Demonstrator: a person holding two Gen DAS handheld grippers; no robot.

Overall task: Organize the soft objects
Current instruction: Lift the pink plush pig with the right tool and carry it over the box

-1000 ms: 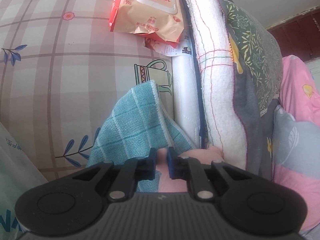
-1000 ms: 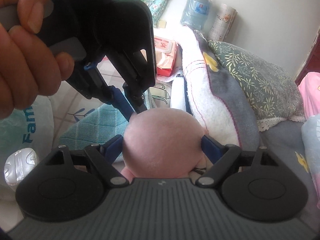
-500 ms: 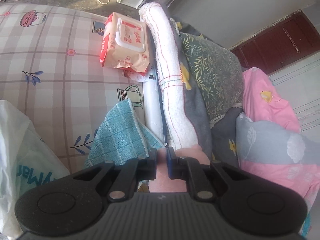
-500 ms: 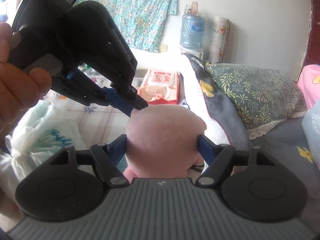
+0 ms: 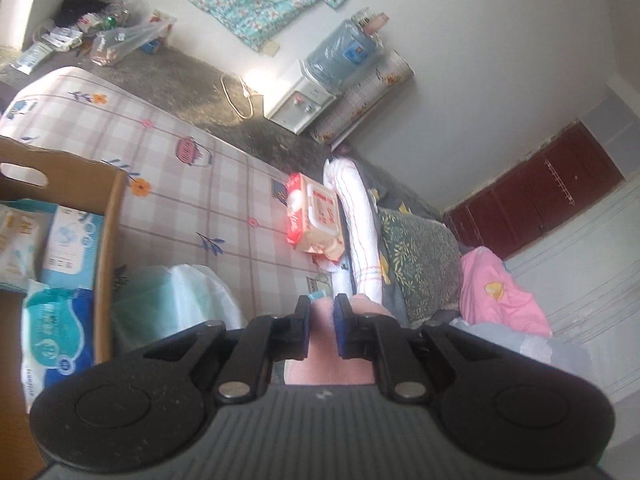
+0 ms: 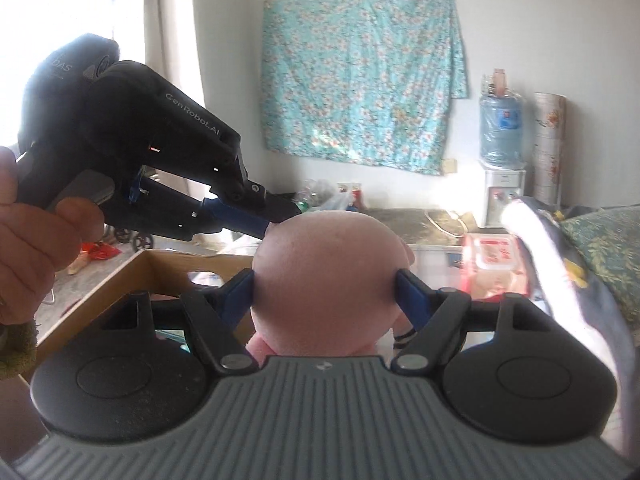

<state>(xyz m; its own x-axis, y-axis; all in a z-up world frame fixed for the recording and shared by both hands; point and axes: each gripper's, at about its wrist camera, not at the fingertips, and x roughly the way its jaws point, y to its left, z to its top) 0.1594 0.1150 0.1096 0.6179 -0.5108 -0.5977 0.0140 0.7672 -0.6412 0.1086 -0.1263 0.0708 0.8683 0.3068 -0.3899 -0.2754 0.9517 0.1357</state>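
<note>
The pink plush toy (image 6: 326,276) is held up in the air between both grippers, above the near edge of the cardboard box (image 6: 120,276), with the checked bedspread (image 5: 192,184) and the pack of wet wipes (image 5: 316,216) farther off to the right. The right gripper (image 6: 326,280) clamps the toy's round head across its widest part, one blue pad on each side, the plush bulging slightly around them. The left gripper (image 5: 322,328) is pressed nearly together on a thin fold of pink fabric, probably an ear or a tuft at the upper left of the head; in the right wrist view its tips meet the toy there. The toy looks light, soft and springy, so it should squash rather than slip, though a pinch on a mere flap may let it swing or pull free. The firmer hold is around the stuffed head or body.
</note>
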